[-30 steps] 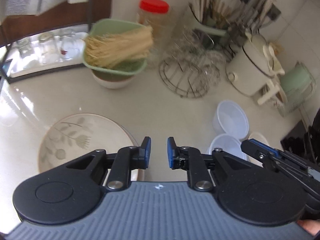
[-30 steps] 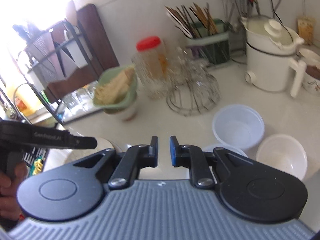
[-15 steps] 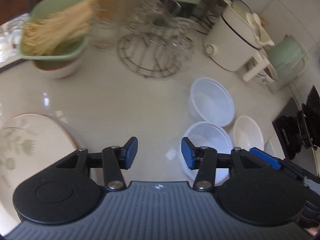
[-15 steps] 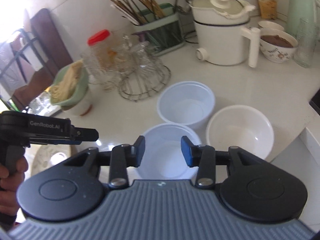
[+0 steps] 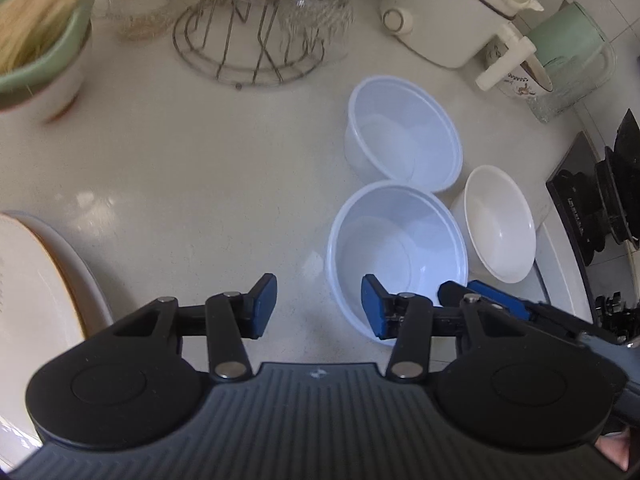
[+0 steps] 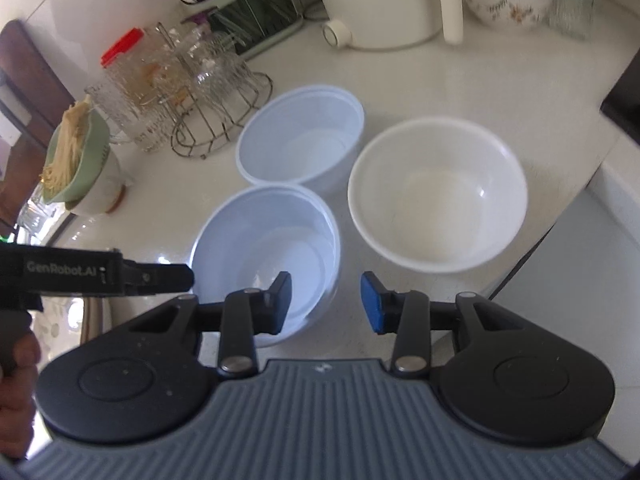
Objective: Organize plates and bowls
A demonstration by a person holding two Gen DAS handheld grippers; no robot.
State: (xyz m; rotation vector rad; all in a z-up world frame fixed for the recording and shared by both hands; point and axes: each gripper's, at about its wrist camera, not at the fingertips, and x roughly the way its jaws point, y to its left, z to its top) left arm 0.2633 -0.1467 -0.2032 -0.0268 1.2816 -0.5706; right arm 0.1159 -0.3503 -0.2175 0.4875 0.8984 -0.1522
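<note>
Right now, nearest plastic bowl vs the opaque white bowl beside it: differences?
The nearest plastic bowl is translucent and bluish; the white bowl is opaque cream-white. The plastic bowl has a flat, ringed bottom; the white bowl curves smoothly. The plastic bowl sits partly behind the right gripper's left finger; the white bowl is clear. Both upright, empty.

Home kitchen: countertop (image 6: 460,80), bowls (image 6: 436,192), chopstick holder (image 6: 256,0).

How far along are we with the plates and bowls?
Nothing stacked yet: two translucent plastic bowls and the white ceramic bowl sit separately, the floral plate apart. Both claws, left and right, are open and empty. All sorting remains.
</note>
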